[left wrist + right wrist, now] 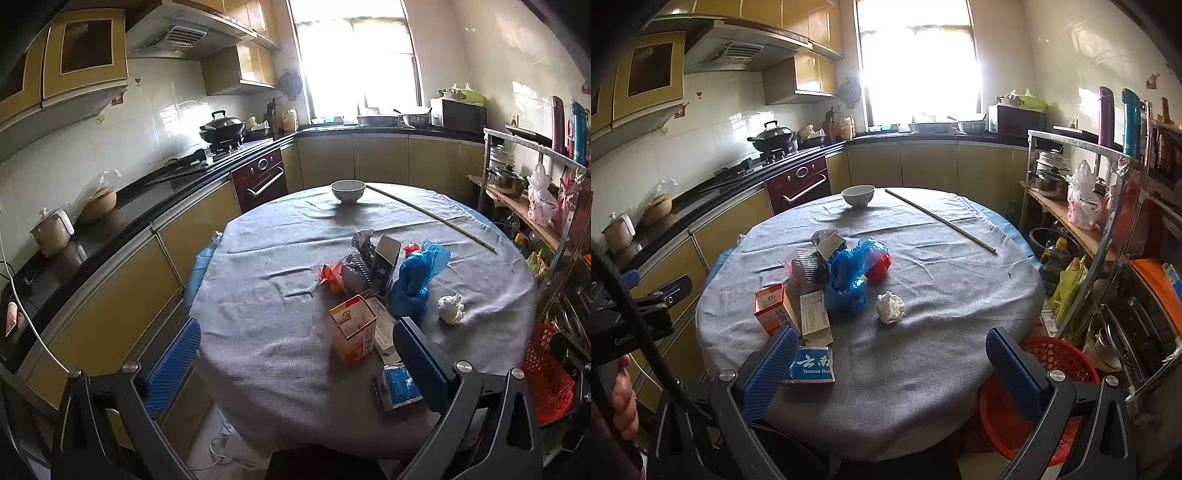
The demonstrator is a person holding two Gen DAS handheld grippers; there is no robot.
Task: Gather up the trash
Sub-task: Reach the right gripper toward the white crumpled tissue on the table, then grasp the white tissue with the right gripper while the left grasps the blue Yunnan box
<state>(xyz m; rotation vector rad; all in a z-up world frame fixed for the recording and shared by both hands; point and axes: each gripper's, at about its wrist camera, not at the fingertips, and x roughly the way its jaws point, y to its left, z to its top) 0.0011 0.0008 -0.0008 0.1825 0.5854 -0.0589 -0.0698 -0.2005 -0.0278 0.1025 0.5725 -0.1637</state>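
Trash lies in a heap on the round table's grey cloth [266, 332]: an orange carton [352, 328], a blue-and-white packet [399, 384], a blue plastic bag [415, 280], a white paper ball [450, 308], silver wrappers [364, 258]. In the right wrist view I see the same carton [772, 308], packet [814, 365], blue bag [849, 277], red ball [879, 267] and paper ball [890, 307]. My left gripper [295, 354] is open and empty above the table's near edge. My right gripper [892, 354] is open and empty, with the packet by its left finger.
A white bowl [347, 191] and a long thin stick [432, 216] lie at the table's far side. A red mesh basket [1045, 391] stands on the floor right of the table. A metal shelf rack [1108, 221] stands at the right, kitchen counters [110, 236] at the left.
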